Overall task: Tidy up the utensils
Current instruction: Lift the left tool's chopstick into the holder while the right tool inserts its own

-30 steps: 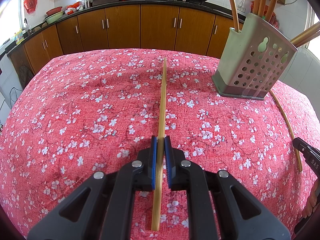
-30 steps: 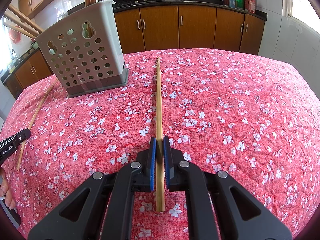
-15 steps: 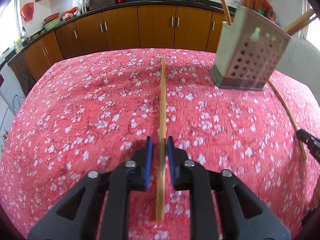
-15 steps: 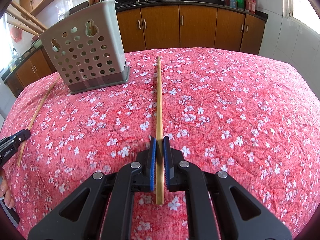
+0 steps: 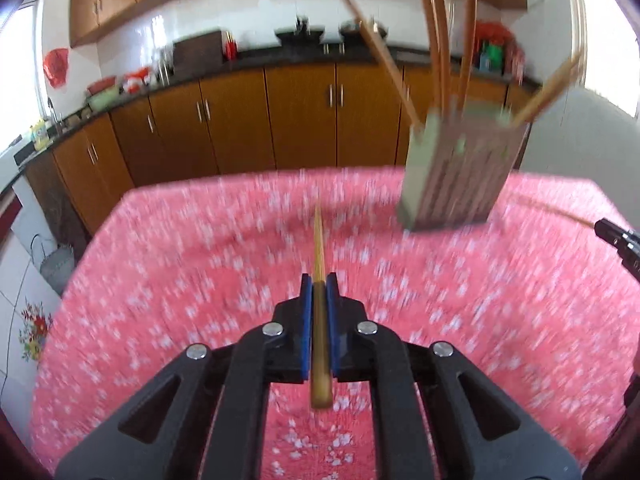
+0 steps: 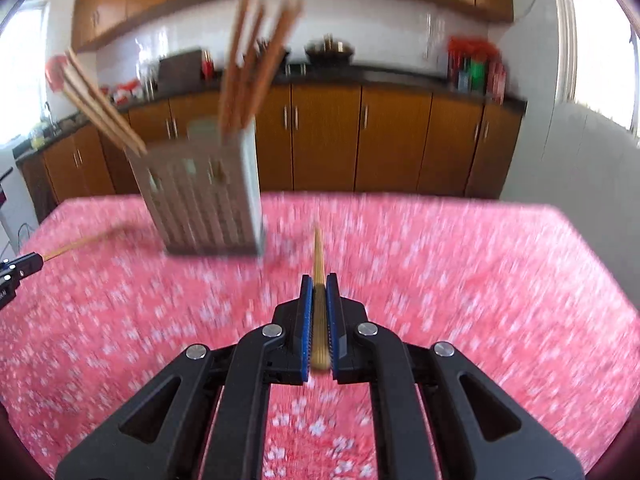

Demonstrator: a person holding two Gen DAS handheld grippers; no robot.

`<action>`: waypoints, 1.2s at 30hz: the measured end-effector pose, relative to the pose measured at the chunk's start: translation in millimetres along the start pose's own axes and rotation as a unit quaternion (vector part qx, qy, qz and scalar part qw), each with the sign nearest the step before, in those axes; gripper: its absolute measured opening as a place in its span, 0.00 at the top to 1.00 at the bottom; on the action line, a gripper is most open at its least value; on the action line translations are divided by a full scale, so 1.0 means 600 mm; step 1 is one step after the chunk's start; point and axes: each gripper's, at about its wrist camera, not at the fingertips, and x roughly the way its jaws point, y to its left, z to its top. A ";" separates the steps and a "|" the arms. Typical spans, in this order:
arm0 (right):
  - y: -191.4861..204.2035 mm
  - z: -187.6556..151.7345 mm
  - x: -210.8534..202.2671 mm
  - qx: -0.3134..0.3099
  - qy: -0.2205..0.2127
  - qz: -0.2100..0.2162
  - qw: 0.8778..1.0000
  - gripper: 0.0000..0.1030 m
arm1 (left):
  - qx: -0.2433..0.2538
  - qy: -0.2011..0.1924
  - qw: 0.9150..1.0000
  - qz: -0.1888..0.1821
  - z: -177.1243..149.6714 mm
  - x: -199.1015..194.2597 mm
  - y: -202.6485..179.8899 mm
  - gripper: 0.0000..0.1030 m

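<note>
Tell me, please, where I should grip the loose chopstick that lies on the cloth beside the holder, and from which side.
Probably the end away from the holder: the loose chopstick is thin and lies flat on the tablecloth, its far end near the holder's base. Come from above, jaws across the shaft.
</note>
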 end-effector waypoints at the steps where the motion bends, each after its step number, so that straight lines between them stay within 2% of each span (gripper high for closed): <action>1: 0.000 0.014 -0.015 0.000 -0.016 0.001 1.000 0.92 | -0.007 -0.010 1.000 -0.004 0.010 -0.011 0.002 0.92; 6: -0.004 0.068 -0.059 0.003 -0.068 0.011 0.998 0.92 | -0.040 -0.059 0.997 -0.033 0.067 -0.068 0.009 0.92; 11: -0.007 0.089 -0.076 0.011 -0.085 0.024 0.996 0.92 | -0.043 -0.078 0.995 -0.047 0.097 -0.093 0.007 0.92; 15: -0.001 0.119 -0.093 0.028 -0.100 0.052 0.993 0.92 | -0.046 -0.092 0.992 -0.072 0.111 -0.120 -0.003 0.92; 20: -0.001 0.166 -0.140 0.047 -0.143 0.101 0.983 0.92 | -0.039 -0.129 0.986 -0.102 0.142 -0.163 -0.033 0.92; 25: 0.010 0.212 -0.182 0.051 -0.204 0.126 0.969 0.92 | -0.031 -0.180 0.976 -0.121 0.190 -0.199 -0.074 0.92; 28: 0.021 0.236 -0.184 0.048 -0.235 0.117 0.964 0.92 | -0.034 -0.209 0.970 -0.122 0.222 -0.209 -0.092 0.92; 31: 0.025 0.253 -0.166 0.053 -0.246 0.113 0.961 0.92 | -0.040 -0.230 0.966 -0.114 0.251 -0.205 -0.104 0.92; 36: 0.036 0.263 -0.117 0.057 -0.238 0.102 0.964 0.92 | -0.047 -0.230 0.966 -0.105 0.277 -0.163 -0.115 0.92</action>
